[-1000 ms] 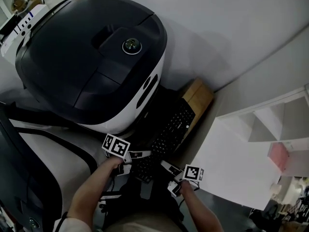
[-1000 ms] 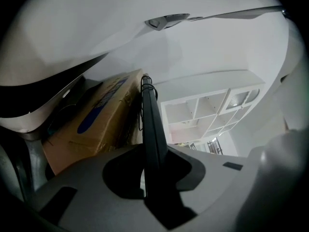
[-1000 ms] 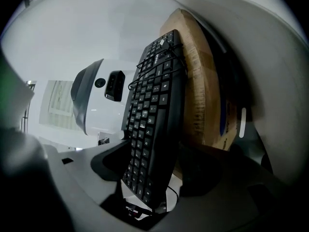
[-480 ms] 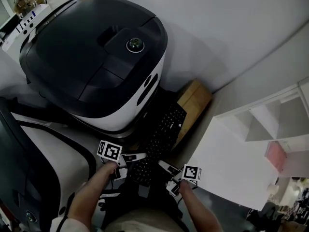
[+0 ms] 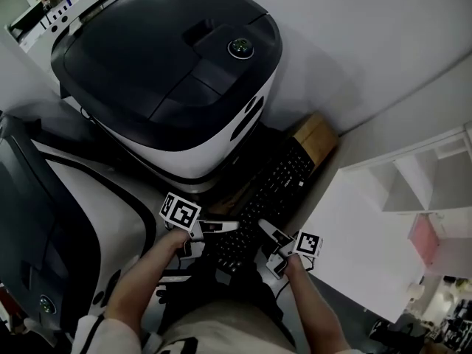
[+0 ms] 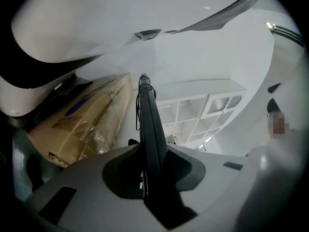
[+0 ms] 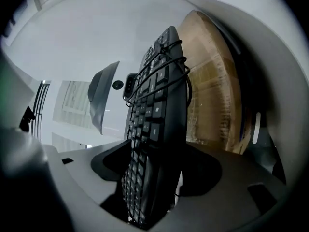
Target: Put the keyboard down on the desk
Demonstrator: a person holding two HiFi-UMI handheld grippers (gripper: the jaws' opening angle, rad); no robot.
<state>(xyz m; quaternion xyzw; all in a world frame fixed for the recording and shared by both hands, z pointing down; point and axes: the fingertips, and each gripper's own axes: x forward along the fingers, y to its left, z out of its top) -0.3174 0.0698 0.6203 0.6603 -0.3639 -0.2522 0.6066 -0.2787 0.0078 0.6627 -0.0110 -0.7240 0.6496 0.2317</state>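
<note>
Keyboard (image 5: 274, 192) gripped at near end, left tongs (image 5: 220, 227) and right tongs (image 5: 270, 234) both clenched (opposite edges).

Flat black plastic keyboard (image 5: 273, 194). Big round machine (image 5: 169, 65), black on top, white on the side. Plain brown cardboard box (image 5: 318, 135). White shelf (image 5: 402, 190). White cubes (image 5: 181, 214) with black square marks on left hand-held gripper (image 5: 220, 227) and right hand-held gripper (image 5: 269, 234).

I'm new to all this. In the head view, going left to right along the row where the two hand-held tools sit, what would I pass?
white machine casing → left gripper → keyboard → right gripper → white shelf unit. Both grippers are clamped on the keyboard's near end.
</note>
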